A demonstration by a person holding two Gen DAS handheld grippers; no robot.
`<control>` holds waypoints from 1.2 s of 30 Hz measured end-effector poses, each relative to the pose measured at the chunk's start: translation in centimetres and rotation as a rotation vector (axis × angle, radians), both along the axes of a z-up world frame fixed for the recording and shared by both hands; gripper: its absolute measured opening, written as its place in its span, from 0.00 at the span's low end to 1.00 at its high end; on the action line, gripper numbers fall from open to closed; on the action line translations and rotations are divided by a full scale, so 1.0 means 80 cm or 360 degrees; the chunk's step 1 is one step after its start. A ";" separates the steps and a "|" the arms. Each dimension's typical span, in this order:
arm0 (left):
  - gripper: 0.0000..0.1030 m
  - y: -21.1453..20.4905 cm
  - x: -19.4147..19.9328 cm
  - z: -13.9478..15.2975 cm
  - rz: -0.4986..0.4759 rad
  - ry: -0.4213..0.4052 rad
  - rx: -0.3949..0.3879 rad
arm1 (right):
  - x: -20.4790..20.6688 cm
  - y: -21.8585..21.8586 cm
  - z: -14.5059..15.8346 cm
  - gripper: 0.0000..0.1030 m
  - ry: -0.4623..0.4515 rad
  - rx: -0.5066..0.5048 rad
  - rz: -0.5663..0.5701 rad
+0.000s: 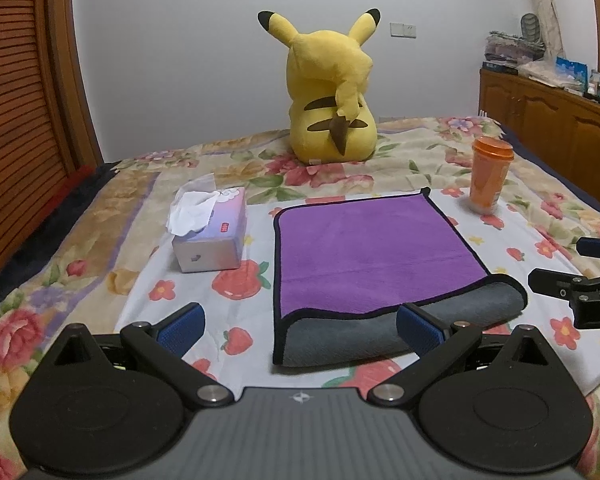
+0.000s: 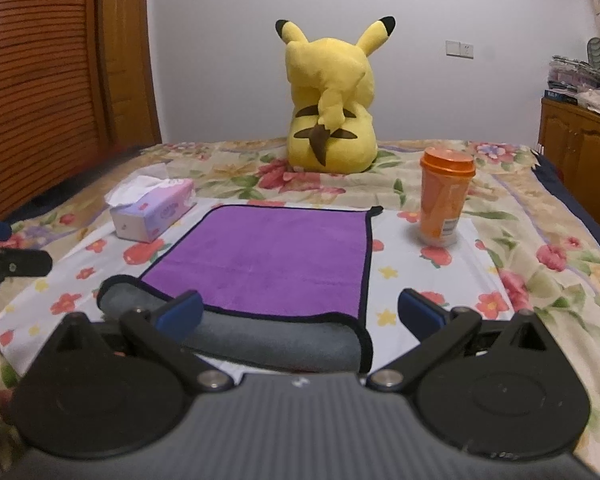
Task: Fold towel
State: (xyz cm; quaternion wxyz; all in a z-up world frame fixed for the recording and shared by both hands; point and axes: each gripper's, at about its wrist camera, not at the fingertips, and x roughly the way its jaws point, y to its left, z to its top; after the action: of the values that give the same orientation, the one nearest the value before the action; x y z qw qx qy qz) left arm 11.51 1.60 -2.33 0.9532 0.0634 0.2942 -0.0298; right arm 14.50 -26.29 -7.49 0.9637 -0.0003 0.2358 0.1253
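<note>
A towel (image 1: 360, 252), purple on one face and grey on the other with black edging, lies on the flowered bedspread. Its near part is folded over, so a grey roll shows along the front edge. It also shows in the right wrist view (image 2: 276, 256). My left gripper (image 1: 300, 326) is open and empty, just short of the towel's near left corner. My right gripper (image 2: 300, 312) is open and empty, just short of the near right corner. The right gripper also shows at the right edge of the left wrist view (image 1: 580, 268).
A tissue box (image 1: 210, 232) stands left of the towel. An orange lidded cup (image 1: 490, 174) stands at its far right corner. A yellow plush toy (image 1: 330, 92) sits behind. A wooden cabinet (image 1: 548, 120) stands at the right, a slatted wooden door (image 1: 16, 120) at the left.
</note>
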 end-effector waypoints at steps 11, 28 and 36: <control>1.00 0.006 0.035 -0.017 -0.0040 0.0070 -0.0003 | 0.035 -0.002 -0.013 1.00 0.0041 0.0001 0.0010; 0.93 0.013 0.089 -0.048 -0.0056 0.0196 -0.0022 | 0.082 -0.011 -0.038 0.89 0.0162 -0.0004 0.0011; 0.83 0.021 0.110 -0.068 -0.0060 0.0294 -0.0075 | 0.095 -0.014 -0.050 0.87 0.0255 -0.0001 0.0048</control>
State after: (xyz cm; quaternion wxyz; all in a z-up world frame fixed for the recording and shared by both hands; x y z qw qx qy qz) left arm 20.33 3.29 -7.74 0.9225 0.0436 0.3789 -0.0603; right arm 22.12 -27.40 -11.53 0.9398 0.0060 0.3121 0.1392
